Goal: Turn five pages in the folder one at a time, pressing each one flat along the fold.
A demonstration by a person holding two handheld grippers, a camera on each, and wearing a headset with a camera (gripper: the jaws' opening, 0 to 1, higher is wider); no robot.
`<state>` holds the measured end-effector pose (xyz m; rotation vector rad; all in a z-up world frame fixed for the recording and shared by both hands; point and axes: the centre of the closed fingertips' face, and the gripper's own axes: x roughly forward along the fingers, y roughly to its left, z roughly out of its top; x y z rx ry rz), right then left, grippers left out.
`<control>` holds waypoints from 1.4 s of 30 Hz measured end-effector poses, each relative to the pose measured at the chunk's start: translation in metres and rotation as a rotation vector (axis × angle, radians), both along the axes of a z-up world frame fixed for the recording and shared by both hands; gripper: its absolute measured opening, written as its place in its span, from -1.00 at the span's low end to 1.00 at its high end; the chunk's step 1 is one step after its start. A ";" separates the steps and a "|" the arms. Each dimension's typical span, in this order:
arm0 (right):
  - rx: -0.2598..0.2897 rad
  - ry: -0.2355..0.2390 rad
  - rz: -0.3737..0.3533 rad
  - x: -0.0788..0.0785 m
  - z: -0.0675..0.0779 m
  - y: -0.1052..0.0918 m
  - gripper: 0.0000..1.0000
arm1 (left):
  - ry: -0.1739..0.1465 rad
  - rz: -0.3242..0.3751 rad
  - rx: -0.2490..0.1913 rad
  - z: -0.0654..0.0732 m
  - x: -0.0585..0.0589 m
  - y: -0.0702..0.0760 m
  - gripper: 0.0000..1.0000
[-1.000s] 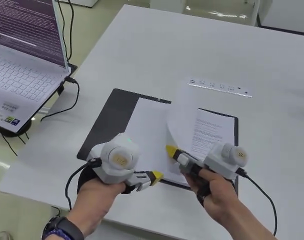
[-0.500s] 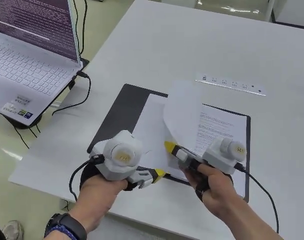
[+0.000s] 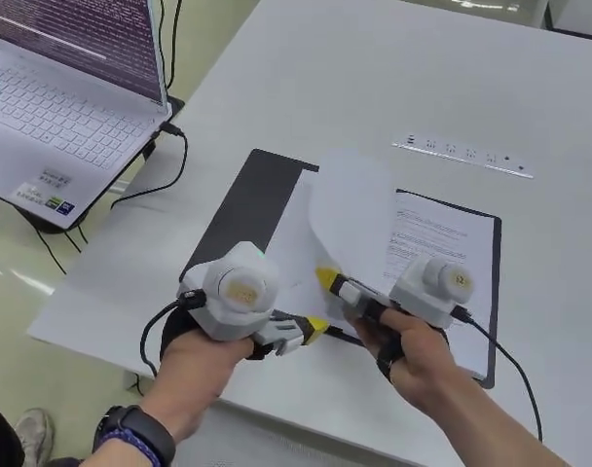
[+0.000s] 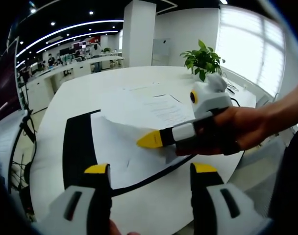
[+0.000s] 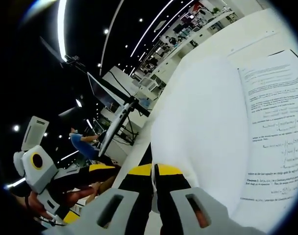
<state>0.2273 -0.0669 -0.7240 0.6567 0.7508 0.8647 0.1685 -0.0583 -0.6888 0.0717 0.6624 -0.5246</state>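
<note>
The big white table [image 3: 306,78] holds an open black folder [image 3: 242,209] near its front edge; a white power strip [image 3: 462,158] lies further back.

"What do the 2 grippers look like?"

"Alike. The left gripper [image 3: 314,329] and the right gripper [image 3: 327,280] each have a rounded white housing with 1 pale yellow disc on it. Their jaws are black and white with yellow tips."

"Any wiring?"

"1 black left cable [image 3: 150,336] and 1 black right cable [image 3: 499,358]."

"And the person?"

"The left hand [image 3: 194,375] wears a black fingerless glove [image 3: 172,338], and the right hand [image 3: 418,368] has black fabric too. There's a dark watch [image 3: 130,428] with a purplish strap on the left wrist."
</note>
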 end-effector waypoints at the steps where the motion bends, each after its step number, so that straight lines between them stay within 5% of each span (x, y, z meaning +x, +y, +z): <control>1: 0.002 0.002 0.002 0.000 0.000 0.001 -1.00 | 0.003 0.001 -0.002 0.000 -0.001 0.000 0.32; 42: 0.013 0.161 -0.016 0.005 -0.053 0.049 -1.00 | 0.054 0.083 -0.067 -0.018 -0.005 0.019 0.30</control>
